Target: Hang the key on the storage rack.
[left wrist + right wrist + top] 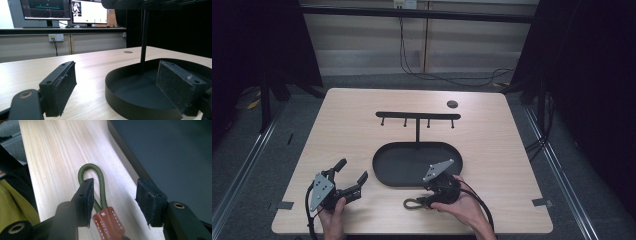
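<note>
A green cord loop [101,182] with a brown leather sleeve [108,223] lies on the wooden table, just in front of a black oval tray [378,170]. My right gripper [116,186] is open and low over the table, its jaws on either side of the cord. The cord rests close to the left pad [89,197]. In the high view the loop [411,202] sticks out left of the right gripper [428,200]. My left gripper [353,170] stands open and holds nothing at the table's front left, facing the tray wall [120,100].
A black hook rack [418,115] rises on a post [143,42] from the tray's far side. A small dark disc [452,104] sits on the table behind it. Cables lie on the floor beyond the table. Monitors [87,11] stand on a far bench.
</note>
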Demonstrator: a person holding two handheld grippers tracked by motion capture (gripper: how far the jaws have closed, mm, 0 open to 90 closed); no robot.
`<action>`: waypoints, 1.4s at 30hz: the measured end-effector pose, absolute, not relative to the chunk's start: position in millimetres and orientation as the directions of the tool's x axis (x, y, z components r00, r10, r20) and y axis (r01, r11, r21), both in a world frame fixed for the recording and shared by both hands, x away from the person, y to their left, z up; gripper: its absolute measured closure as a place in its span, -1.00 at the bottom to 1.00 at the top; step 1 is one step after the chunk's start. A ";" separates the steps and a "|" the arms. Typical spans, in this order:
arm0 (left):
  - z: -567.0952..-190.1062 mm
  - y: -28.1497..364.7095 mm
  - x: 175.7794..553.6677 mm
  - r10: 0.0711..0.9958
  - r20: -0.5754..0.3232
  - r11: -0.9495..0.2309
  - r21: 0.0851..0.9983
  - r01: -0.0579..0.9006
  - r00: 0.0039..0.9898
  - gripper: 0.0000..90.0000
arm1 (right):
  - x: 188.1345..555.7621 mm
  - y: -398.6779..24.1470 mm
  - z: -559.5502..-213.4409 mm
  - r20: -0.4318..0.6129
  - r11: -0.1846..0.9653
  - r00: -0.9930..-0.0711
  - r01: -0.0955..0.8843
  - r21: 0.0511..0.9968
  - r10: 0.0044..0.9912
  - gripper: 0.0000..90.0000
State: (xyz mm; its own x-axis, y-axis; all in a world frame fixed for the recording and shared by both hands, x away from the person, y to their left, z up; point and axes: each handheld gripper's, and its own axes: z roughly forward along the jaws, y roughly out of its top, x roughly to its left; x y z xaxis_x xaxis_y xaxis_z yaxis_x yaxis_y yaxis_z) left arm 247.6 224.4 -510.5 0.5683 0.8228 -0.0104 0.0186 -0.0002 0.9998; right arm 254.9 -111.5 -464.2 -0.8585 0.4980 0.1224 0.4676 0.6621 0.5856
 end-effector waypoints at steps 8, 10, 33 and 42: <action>-510.5 224.4 247.6 0.823 -0.010 0.000 1.000 0.018 0.568 -0.65 | 262.3 -100.4 -463.8 0.141 0.707 -0.866 0.477 0.522 0.480 0.20; -510.5 224.4 247.6 0.823 -0.010 0.000 1.000 0.018 0.568 -0.65 | 263.2 -98.7 -463.6 0.140 0.713 -0.867 0.477 0.514 0.479 0.26; -510.5 224.5 247.6 0.823 -0.009 -0.001 1.000 0.018 0.568 -0.65 | 272.3 -83.3 -471.6 0.145 0.814 -0.889 0.457 0.358 0.435 0.80; -510.5 224.6 247.6 0.824 -0.008 -0.002 1.000 0.017 0.566 -0.65 | 268.7 -61.5 -466.5 0.033 0.887 -0.913 0.402 0.228 0.406 0.85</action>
